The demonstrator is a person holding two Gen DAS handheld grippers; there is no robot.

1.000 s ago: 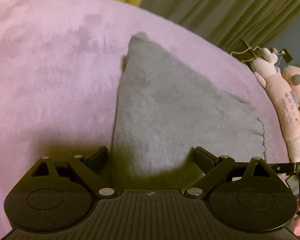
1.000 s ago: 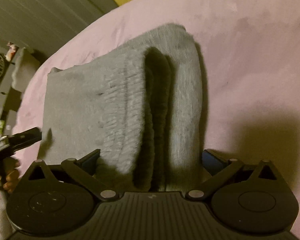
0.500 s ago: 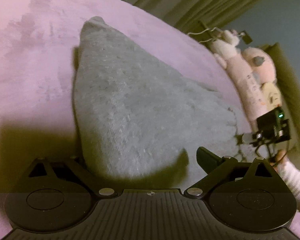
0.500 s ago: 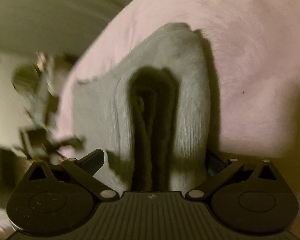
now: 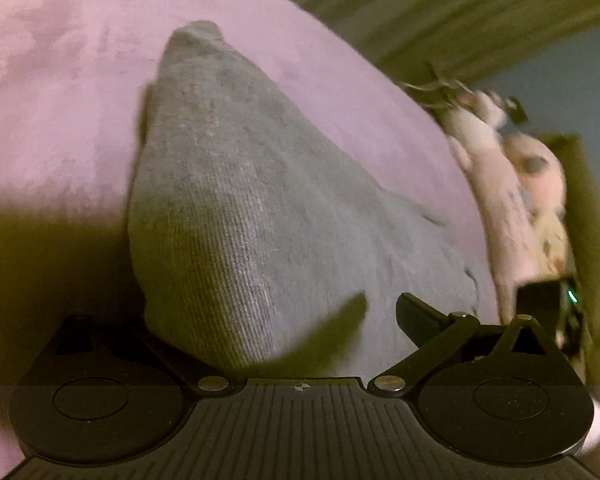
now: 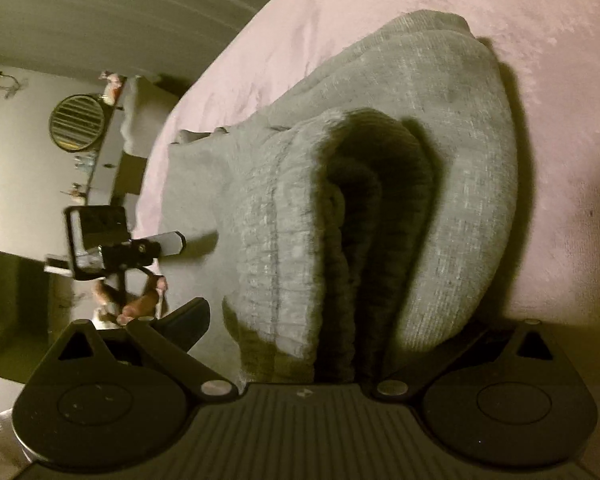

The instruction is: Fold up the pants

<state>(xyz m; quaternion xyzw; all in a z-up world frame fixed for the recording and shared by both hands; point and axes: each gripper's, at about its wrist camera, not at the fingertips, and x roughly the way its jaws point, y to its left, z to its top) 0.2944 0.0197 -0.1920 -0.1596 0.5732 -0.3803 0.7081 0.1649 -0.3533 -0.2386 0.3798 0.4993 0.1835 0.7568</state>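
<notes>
Grey knit pants lie folded in a thick bundle on a pink plush bed cover. My left gripper is open with its jaws wide around one end of the bundle; the left finger is hidden under the fabric. In the right wrist view the pants show stacked layers and a ribbed waistband. My right gripper is open, jaws spread around the other end, right finger hidden by cloth. The other gripper shows at left.
Pink plush toys lie along the bed's far right edge. Olive curtains hang behind the bed. A round mirror and a shelf stand on the wall beyond the bed's left side.
Both views have tilted and drawn closer to the bundle. The pants' end now bulges up higher between the jaws of each gripper. Both grippers stay wide open.
</notes>
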